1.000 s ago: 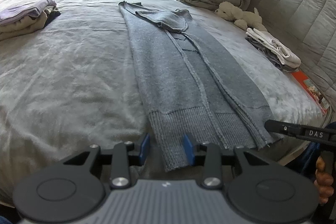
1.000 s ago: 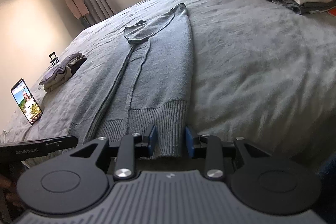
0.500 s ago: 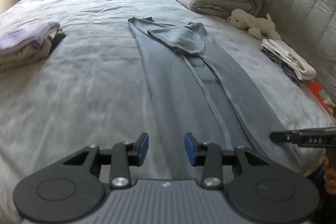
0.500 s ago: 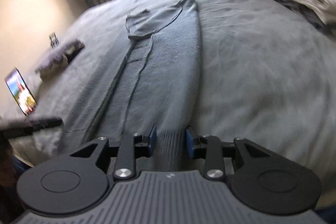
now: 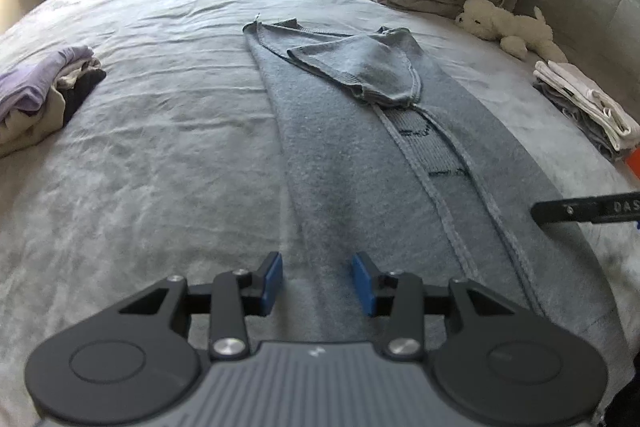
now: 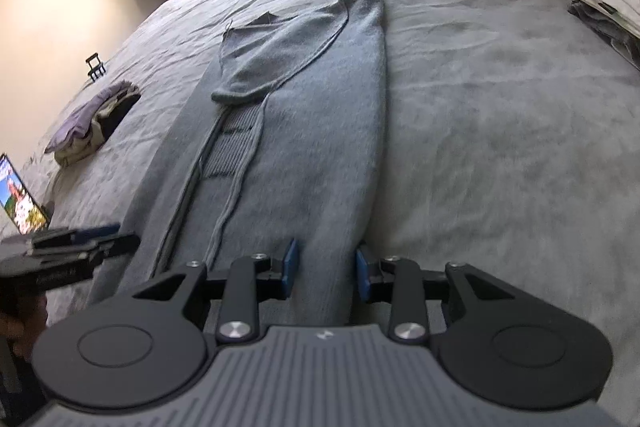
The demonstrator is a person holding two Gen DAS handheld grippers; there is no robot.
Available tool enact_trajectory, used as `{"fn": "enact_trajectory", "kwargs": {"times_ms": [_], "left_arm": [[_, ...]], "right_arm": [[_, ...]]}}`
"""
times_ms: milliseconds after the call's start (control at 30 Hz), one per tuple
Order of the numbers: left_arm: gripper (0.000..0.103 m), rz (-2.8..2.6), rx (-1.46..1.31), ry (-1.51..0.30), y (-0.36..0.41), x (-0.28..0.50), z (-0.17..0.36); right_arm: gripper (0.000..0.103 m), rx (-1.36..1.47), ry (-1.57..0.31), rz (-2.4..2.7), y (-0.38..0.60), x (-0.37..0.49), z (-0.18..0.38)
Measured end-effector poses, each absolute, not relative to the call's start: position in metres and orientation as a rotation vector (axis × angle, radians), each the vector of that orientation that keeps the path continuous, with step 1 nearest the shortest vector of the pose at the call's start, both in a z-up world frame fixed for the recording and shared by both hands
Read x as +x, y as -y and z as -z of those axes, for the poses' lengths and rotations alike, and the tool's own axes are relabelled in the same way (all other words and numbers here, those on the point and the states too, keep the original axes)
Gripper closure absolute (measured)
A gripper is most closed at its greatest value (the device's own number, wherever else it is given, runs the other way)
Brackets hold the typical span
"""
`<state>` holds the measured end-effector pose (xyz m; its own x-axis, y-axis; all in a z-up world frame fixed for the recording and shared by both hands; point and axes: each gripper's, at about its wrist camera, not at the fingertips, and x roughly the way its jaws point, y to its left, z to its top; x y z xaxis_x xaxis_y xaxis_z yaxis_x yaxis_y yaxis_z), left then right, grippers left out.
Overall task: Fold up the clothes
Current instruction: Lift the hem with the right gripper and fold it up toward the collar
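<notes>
Item: long grey knitted cardigan [image 5: 360,155], lying folded into a narrow strip on the grey bed [image 5: 160,147], its long axis running from the near edge toward the far edge, one sleeve folded across its far end.

Left gripper [image 5: 316,283]: fingers standing apart, hovering over the strip's left margin, nothing pressed between them.

Right gripper [image 6: 326,269]: fingers standing apart, straddling the strip's right margin; whether the cloth is being pinched cannot be told. Both hands are equally near.

Change: a second ago the ribbed hem was showing ahead of both grippers; now it is lying hidden beneath them, both having advanced along the strip.

Also present: folded stack of purple clothes [image 5: 36,95], white plush toy [image 5: 504,27].
</notes>
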<state>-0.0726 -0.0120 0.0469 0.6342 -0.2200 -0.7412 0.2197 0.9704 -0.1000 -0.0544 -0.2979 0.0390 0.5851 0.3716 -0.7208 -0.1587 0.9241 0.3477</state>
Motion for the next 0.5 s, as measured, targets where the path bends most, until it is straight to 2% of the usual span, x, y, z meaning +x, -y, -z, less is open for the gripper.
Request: {"fn": "enact_trajectory", "kwargs": {"times_ms": [300, 500], "left_arm": [[0.062, 0.209, -0.058, -0.877, 0.002, -0.01, -0.061], [0.06, 0.206, -0.088, -0.802, -0.005, 0.043, -0.08]], "right_arm": [[0.069, 0.27, -0.925, -0.328, 0.307, 0.006, -0.044], [0.069, 0.235, -0.822, -0.335, 0.321, 0.025, -0.079]]}}
